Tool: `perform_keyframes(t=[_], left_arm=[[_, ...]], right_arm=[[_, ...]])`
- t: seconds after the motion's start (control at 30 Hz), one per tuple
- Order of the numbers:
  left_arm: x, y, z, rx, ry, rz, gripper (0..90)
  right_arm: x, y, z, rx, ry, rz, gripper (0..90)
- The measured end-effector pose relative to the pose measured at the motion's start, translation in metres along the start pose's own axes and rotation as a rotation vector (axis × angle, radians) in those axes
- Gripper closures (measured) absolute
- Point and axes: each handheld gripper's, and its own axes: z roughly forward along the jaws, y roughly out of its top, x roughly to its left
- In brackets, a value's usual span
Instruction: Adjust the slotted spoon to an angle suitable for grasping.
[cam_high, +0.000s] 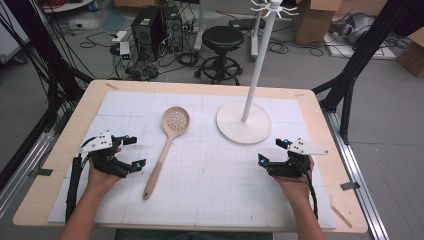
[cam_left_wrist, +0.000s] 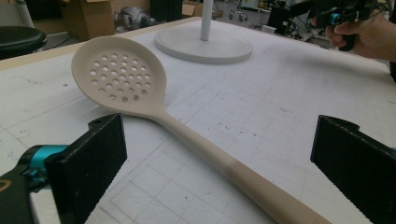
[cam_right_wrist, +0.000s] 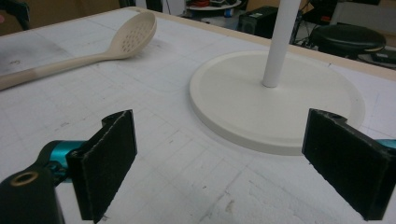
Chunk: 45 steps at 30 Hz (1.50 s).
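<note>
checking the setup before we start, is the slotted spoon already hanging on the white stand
No, the slotted spoon lies flat on the white mat, apart from the white stand.

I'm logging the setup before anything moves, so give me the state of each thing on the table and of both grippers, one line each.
slotted spoon: lying flat on the mat, untouched, bowl away from the person.
stand: upright on its round base, hooks bare.
left gripper: open, holding nothing, beside the spoon's handle.
right gripper: open, holding nothing, near the stand's base.
</note>
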Motion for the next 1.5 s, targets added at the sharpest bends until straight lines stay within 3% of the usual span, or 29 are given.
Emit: perform_keyframes(t=[0.5, 0.6, 0.67, 0.83, 0.9, 0.97, 1.03, 1.07, 1.17, 1.27, 1.3, 1.37, 1.4, 1.43, 1.5], left_arm=[[0.0, 0.003, 0.006, 0.013, 0.019, 0.004, 4.1], [0.0, 0.005, 0.006, 0.001, 0.044, -0.013, 4.2], [-0.001, 0.007, 0.006, -0.004, 0.085, -0.018, 4.2], [-0.002, 0.013, 0.007, -0.015, 0.113, -0.025, 4.2], [-0.002, 0.017, 0.009, -0.001, 0.132, -0.029, 4.2], [-0.002, 0.026, 0.015, 0.047, 0.149, -0.033, 4.2], [-0.002, 0.028, 0.017, 0.05, 0.155, -0.034, 4.2], [-0.002, 0.032, 0.023, 0.071, 0.153, -0.051, 4.3], [-0.002, 0.037, 0.03, 0.105, 0.172, -0.041, 4.3], [-0.002, 0.044, 0.044, 0.184, 0.202, -0.038, 4.3], [-0.002, 0.044, 0.044, 0.184, 0.202, -0.038, 4.3], [-0.003, 0.046, 0.05, 0.225, 0.215, -0.031, 17.4], [-0.003, 0.047, 0.053, 0.246, 0.205, -0.022, 17.4], [-0.004, 0.047, 0.059, 0.279, 0.203, -0.016, 24.2], [-0.005, 0.047, 0.062, 0.293, 0.214, -0.019, 23.0]], right_arm=[[0.004, 0.0, -0.005, 0.001, -0.012, -0.016, 9.1], [0.004, 0.0, -0.004, 0.009, -0.01, -0.008, 9.1], [0.004, -0.001, -0.003, 0.01, -0.011, -0.015, 9.1], [0.005, -0.002, -0.002, 0.026, -0.011, -0.021, 9.1], [0.006, -0.002, -0.001, 0.03, -0.011, -0.02, 9.1], [0.006, -0.003, 0.0, 0.033, -0.009, -0.022, 9.1], [0.003, -0.003, 0.002, 0.031, -0.014, -0.021, 9.1], [0.002, -0.003, 0.002, 0.03, -0.015, -0.013, 9.1], [0.001, -0.004, 0.002, 0.032, -0.015, -0.003, 9.1], [0.002, -0.003, 0.002, 0.033, -0.012, -0.005, 9.1], [0.002, -0.003, 0.002, 0.033, -0.012, -0.005, 9.1], [0.002, -0.004, 0.004, 0.046, -0.011, -0.013, 9.1], [0.002, -0.004, 0.004, 0.046, -0.011, -0.013, 9.1], [0.003, -0.004, 0.005, 0.051, -0.011, -0.016, 9.2], [0.004, -0.004, 0.005, 0.055, -0.011, -0.021, 9.1]])
